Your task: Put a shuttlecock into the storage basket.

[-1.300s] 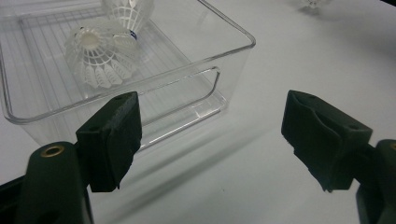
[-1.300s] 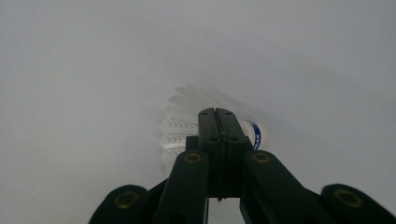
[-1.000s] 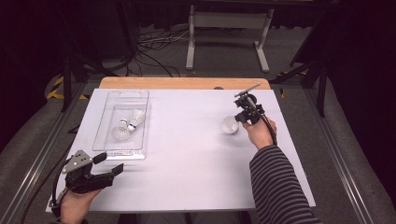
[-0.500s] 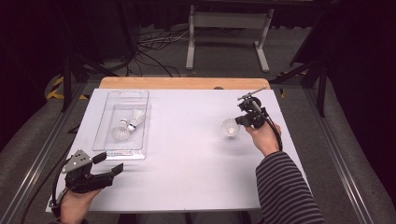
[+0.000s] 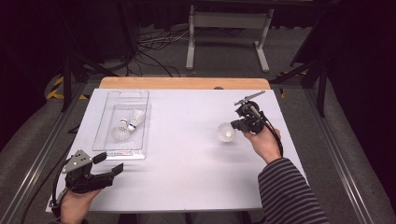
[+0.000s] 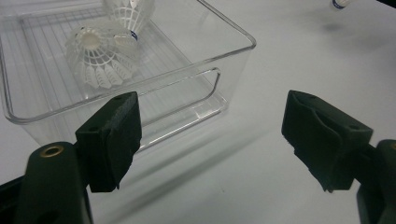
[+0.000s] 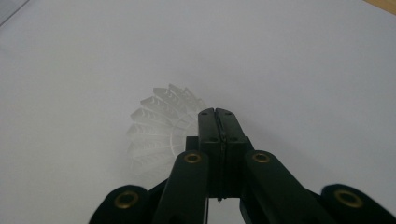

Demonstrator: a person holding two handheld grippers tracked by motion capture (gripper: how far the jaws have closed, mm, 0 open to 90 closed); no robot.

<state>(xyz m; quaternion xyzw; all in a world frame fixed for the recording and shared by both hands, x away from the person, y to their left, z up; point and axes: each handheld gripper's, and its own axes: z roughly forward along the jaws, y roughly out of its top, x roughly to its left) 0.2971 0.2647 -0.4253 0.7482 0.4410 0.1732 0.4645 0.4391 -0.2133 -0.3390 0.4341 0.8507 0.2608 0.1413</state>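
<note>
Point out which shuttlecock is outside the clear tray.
The shuttlecock held in the right tool, over the table's right side. The other two shuttlecocks lie together inside the clear tray at the left.

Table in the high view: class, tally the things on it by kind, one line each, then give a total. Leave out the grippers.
White feathered shuttlecocks: 3, two in the tray, one held in the right gripper
Clear plastic rectangular trays: 1
Total: 4
</note>
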